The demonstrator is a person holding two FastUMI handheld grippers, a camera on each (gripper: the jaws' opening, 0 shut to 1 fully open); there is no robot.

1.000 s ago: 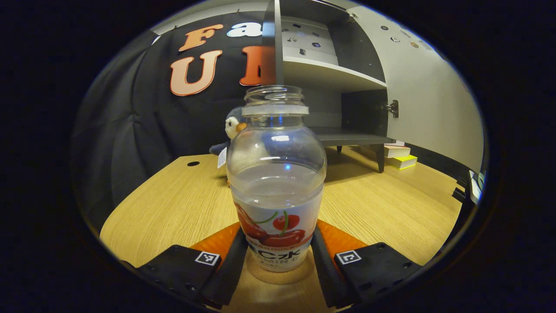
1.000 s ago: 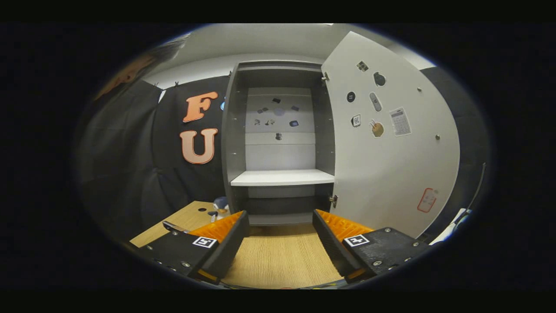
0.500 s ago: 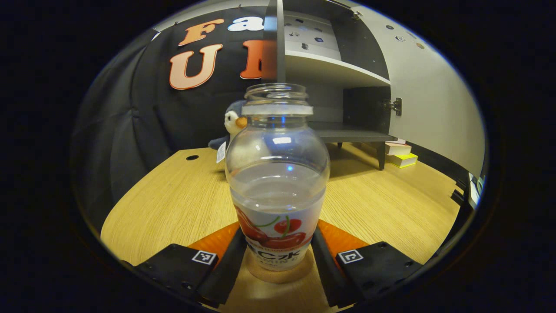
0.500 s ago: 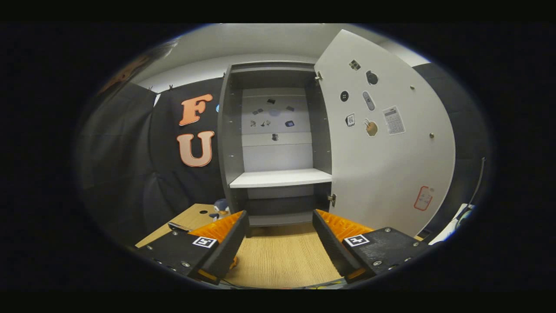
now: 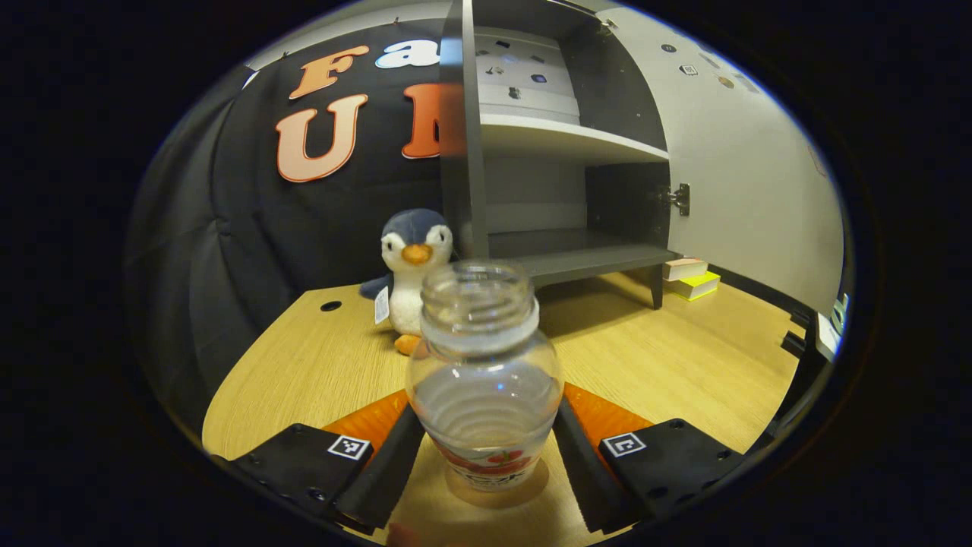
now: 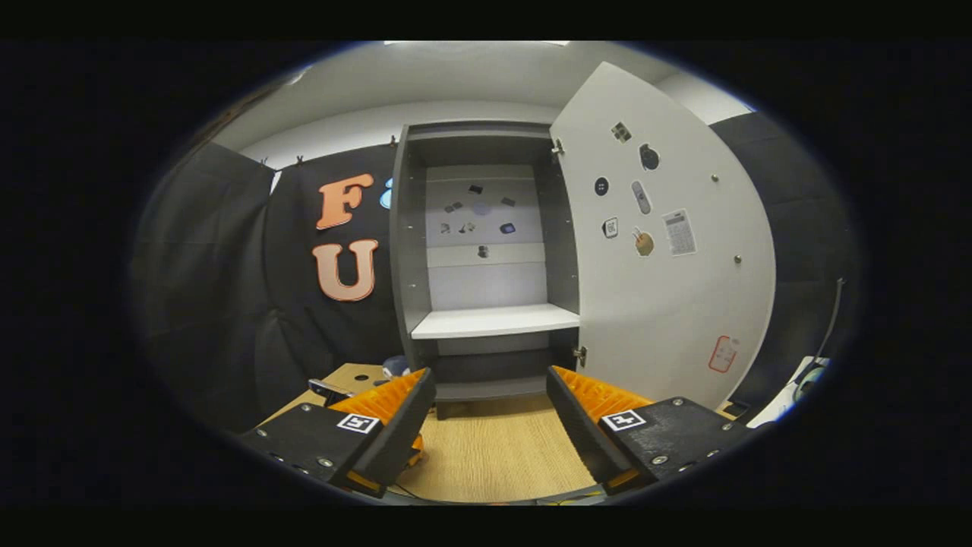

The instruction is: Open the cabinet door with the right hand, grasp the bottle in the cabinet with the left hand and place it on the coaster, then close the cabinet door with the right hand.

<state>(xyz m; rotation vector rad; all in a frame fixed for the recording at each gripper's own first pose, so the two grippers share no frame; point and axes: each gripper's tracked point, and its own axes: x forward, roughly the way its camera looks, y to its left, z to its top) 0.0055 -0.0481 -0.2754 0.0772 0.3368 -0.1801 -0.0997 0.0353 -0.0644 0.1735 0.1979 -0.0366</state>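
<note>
A clear bottle (image 5: 484,380) with a cherry label and no cap stands upright on a round cork coaster (image 5: 535,486) on the wooden table. My left gripper (image 5: 486,429) is around the bottle's lower half, one finger on each side, slightly parted from it and looking down on its mouth. In the right gripper view the grey cabinet (image 6: 486,323) stands straight ahead with its white door (image 6: 668,289) swung wide to the right. My right gripper (image 6: 490,425) is open and holds nothing, a good way in front of the cabinet.
A plush penguin (image 5: 410,266) sits on the table (image 5: 304,365) behind the bottle, left of the cabinet. Books (image 5: 687,277) lie on the table beneath the open door. Small stickers dot the door's inner face.
My left gripper has loosened from the bottle and risen, so the bottle sits lower in its view and the penguin shows behind it. My right gripper has drawn back a little from the cabinet.
</note>
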